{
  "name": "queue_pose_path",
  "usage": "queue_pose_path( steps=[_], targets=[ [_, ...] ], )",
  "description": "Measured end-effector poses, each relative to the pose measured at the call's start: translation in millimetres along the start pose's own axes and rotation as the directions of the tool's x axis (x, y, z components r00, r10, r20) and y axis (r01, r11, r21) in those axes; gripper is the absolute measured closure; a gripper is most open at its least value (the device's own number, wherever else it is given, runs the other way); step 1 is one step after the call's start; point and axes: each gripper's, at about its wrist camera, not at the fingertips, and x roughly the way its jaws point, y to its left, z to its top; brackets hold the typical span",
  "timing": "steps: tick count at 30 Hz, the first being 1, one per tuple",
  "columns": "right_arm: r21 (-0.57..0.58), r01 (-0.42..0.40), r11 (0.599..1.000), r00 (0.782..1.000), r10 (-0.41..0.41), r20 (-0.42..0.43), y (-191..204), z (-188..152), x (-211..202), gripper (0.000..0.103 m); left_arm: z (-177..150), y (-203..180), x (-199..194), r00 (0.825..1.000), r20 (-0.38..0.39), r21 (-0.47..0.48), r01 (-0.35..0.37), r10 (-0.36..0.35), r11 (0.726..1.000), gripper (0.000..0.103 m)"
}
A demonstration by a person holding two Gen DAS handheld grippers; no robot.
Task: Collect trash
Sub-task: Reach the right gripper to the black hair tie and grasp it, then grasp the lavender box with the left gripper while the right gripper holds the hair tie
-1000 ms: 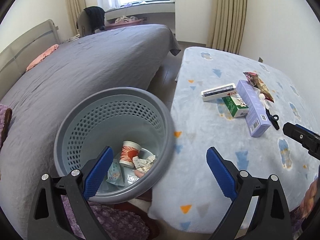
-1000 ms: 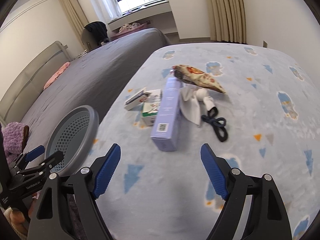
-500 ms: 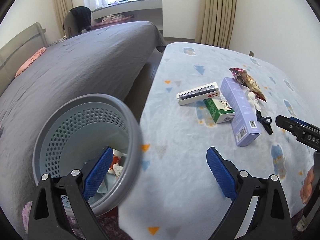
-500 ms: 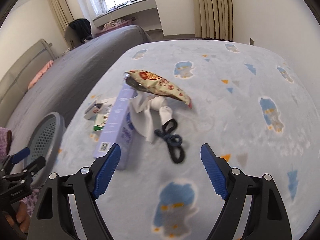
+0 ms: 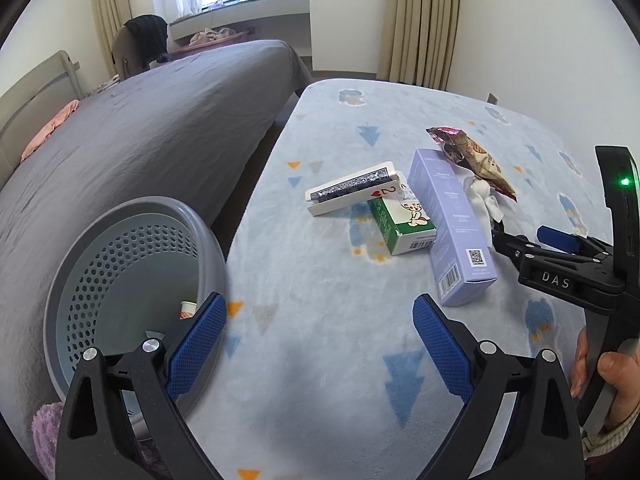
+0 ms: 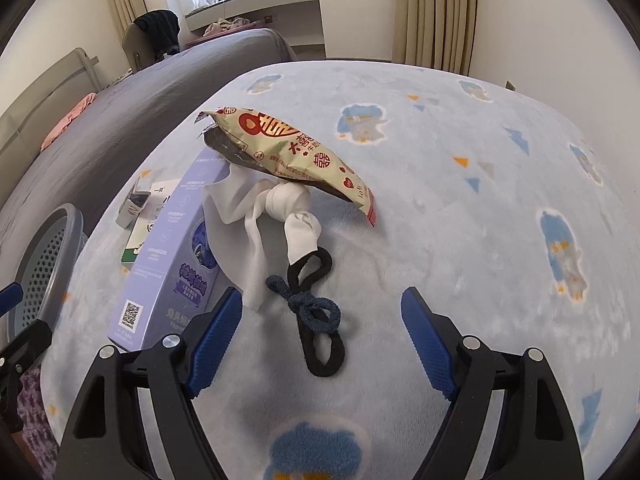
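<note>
Both the left gripper (image 5: 316, 336) and right gripper (image 6: 322, 338) hung open and empty, the right seemingly above the hair ties (image 6: 316, 312).

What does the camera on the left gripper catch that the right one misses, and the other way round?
Only the left wrist view looks into the grey basket, where a cup peeks out, and shows a hand holding the open right gripper.

Only the right wrist view shows the knotted hair ties clearly and the wrapper's print.

Both show the purple box, the green carton, the snack wrapper, the white cloth and the blue blanket.
</note>
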Motion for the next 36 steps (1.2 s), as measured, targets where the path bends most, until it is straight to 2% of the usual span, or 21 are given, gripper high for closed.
queue_pose_path(
  steps=[6, 8, 12, 14, 19, 28, 36],
  targets=[
    [-0.004, 0.018, 1.000, 1.000, -0.018, 0.005, 0.3, 1.6, 5.2, 0.027, 0.5, -8.5, 4.4, 1.000, -0.010, 0.014, -0.001, 0.001, 1.000, 0.010],
    [-0.019, 0.030, 0.999, 1.000, -0.030, -0.005, 2.9, 1.9, 8.6, 0.038, 0.4, -10.7, 4.0, 1.000, -0.010, 0.018, -0.002, 0.002, 1.000, 0.010],
    [-0.044, 0.054, 0.998, 0.998, -0.054, -0.013, 7.8, -0.9, 12.3, 0.052, 0.1, -13.5, 2.2, 1.000, -0.008, 0.022, -0.011, 0.012, 1.000, 0.010],
    [-0.051, 0.045, 0.998, 0.999, -0.046, -0.012, 9.0, -1.6, 10.5, 0.073, 0.5, -14.2, 1.3, 1.000, -0.008, 0.018, -0.015, 0.015, 1.000, 0.010],
    [-0.017, -0.006, 1.000, 1.000, 0.006, -0.014, 5.4, -5.0, 2.9, 0.086, 1.7, -18.3, 0.3, 1.000, -0.009, 0.020, -0.017, 0.017, 1.000, 0.010],
    [0.080, -0.059, 0.995, 0.998, 0.058, 0.009, -16.0, -16.8, -23.9, 0.089, 11.4, -41.4, 3.7, 1.000, -0.007, 0.031, 0.014, -0.014, 0.999, 0.010],
    [0.150, -0.100, 0.984, 0.995, 0.095, 0.039, -39.8, -21.6, -40.7, 0.089, 26.6, -73.2, 23.9, 0.998, -0.023, 0.036, 0.052, -0.051, 0.998, 0.010]
  ],
)
